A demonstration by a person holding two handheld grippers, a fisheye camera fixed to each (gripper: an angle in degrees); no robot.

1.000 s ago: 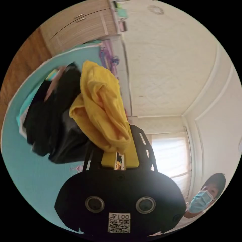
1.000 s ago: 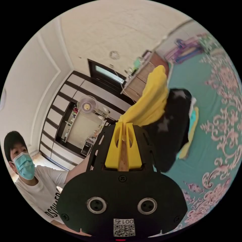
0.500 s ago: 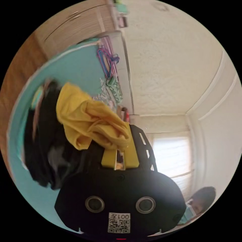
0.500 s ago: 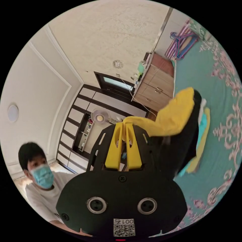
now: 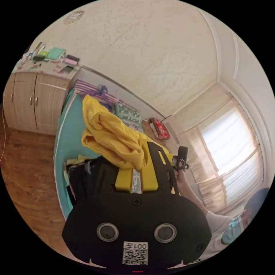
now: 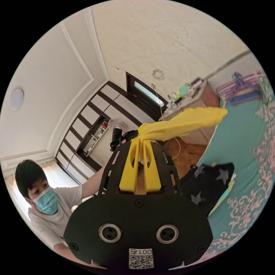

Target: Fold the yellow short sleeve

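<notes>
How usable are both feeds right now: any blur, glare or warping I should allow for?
Left gripper view: sharp; the window is blown out, glare washing that edge; the yellow shirt reads clearly. Right gripper view: sharp, evenly lit, the shirt crisp at the right gripper. Both: strong fisheye bending of walls and bed towards the rim.

We see a daylit room, soft and even. In the left gripper view the curtained window (image 5: 229, 154), to the right of the jaws, glows overexposed and washes out nearby detail. Both fisheye views bend walls and ceiling lines strongly toward the black rim. The ceiling lamp (image 6: 16, 99), far left of the right jaws, looks pale. Focus is fairly sharp throughout.
</notes>
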